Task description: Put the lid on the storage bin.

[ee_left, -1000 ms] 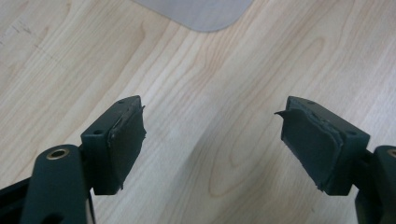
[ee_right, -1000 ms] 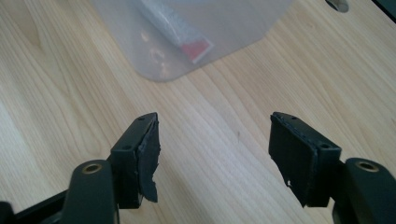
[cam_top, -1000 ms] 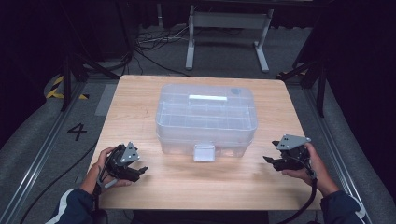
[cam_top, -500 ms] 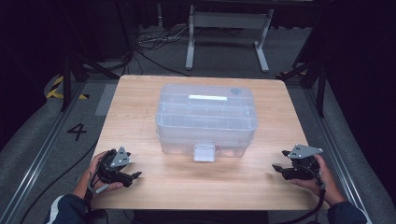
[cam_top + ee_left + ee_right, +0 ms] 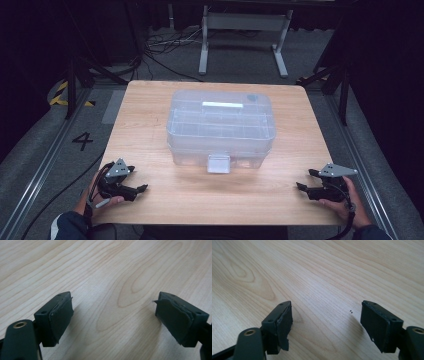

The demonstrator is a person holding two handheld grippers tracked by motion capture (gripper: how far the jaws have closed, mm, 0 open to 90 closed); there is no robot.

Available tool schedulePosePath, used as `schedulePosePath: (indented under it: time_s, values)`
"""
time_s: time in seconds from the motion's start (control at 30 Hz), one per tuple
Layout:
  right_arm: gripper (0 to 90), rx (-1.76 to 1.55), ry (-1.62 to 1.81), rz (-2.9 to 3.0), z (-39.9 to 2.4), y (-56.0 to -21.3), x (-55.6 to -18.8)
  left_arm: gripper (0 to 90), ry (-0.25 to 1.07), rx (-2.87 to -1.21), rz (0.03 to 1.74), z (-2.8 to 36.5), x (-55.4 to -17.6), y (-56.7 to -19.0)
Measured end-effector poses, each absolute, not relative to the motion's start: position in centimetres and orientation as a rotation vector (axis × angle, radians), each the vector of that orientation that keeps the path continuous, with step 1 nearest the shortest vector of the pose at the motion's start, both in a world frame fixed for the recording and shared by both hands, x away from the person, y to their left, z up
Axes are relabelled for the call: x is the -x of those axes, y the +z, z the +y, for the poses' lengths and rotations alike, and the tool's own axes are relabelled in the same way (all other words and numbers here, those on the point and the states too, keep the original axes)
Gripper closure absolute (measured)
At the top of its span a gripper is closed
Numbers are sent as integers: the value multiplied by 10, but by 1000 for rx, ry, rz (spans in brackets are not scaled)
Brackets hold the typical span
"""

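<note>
Both hand-held grippers (image 5: 141, 188) (image 5: 303, 180) lower and nearer the table (image 5: 210, 200) edge, jaws freshly wider.

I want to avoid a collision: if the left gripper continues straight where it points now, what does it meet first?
Probably the bare wooden table: the left gripper, jaws open, looks down on it.

In the high view the table (image 5: 160, 115) is evenly lit from above while the floor and the frame's edges fall off into near black, and the picture is soft and a little grainy. The clear box (image 5: 221, 127) shows only faint sheen and a weak shadow below its front. Both gripper views are bright; the wood grain is sharp, the near black pads (image 5: 60, 315) slightly soft, with blurred shadows beside them.
</note>
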State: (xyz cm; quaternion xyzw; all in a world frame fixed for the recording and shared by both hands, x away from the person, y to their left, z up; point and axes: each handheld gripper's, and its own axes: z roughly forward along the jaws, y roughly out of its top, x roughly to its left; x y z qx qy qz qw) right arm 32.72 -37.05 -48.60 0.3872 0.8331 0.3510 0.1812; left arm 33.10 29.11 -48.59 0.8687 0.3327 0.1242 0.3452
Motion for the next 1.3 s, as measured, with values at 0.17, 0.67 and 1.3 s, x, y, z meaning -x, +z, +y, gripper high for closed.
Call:
schedulePosePath:
  time_s: [0.17,0.67,1.3]
  values:
    - [238,-1135,1037,2335,-374,-490,-328,152,316,-2251,877,291,-330,-486]
    - [216,-1147,1029,2327,-374,-490,-328,151,314,-2250,876,291,-330,-486]
    - [178,-1168,1021,2319,-374,-490,-329,151,314,-2250,877,291,-330,-486]
